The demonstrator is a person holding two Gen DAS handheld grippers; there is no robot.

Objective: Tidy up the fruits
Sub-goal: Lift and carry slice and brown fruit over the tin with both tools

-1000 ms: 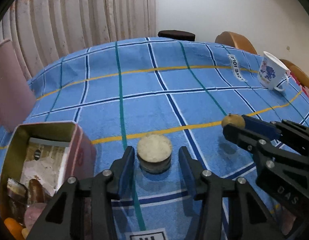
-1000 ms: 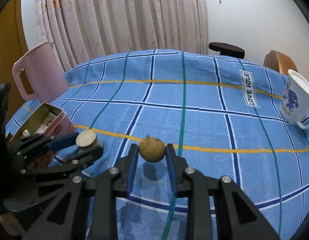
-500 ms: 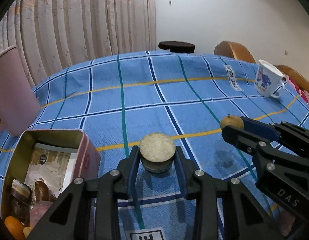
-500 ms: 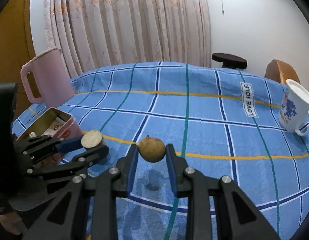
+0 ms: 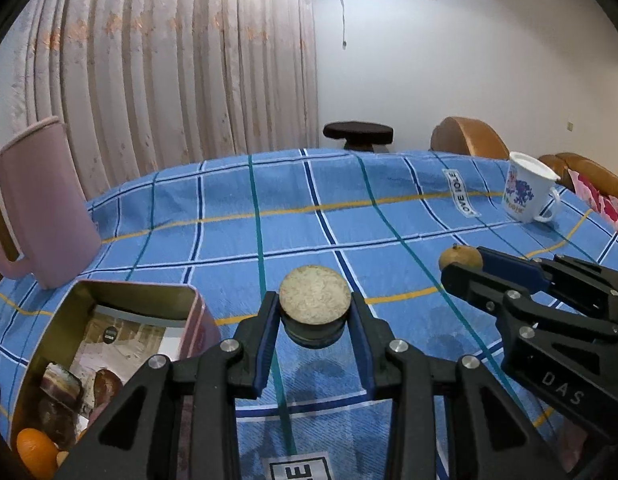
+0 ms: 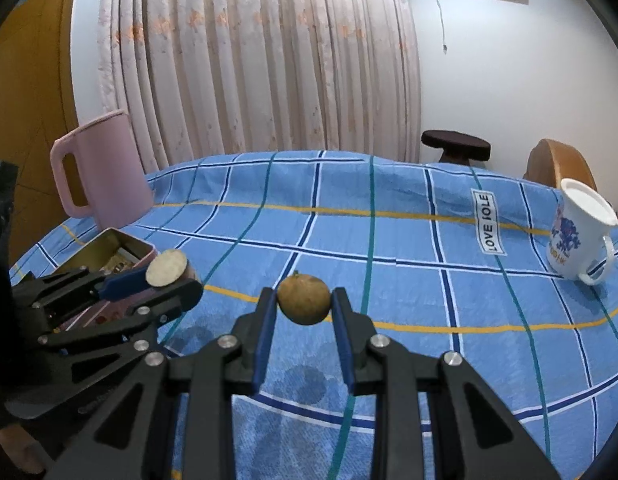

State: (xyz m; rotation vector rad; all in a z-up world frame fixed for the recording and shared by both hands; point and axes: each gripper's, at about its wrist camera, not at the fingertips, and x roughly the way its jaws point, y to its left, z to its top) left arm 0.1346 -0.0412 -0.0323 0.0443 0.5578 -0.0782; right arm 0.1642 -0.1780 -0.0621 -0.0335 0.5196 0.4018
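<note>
Claws had both lifted their loads since a second before: left claw (image 5: pixel 313 340) clamped on the round, pale-topped dark slice (image 5: pixel 313 304), right claw (image 6: pixel 305 332) on the small brown round fruit (image 6: pixel 304 299), both clear of the blue checked bench (image 5: pixel 269 216), with the open pink tin (image 5: pixel 121 320) at nine o'clock.

Pale pleated curtains (image 5: pixel 169 60) hang left of a white wall (image 5: pixel 449 72); a dark stool (image 5: pixel 359 133) and wooden chairs (image 5: pixel 467 138) stand behind the table (image 5: pixel 309 208).
</note>
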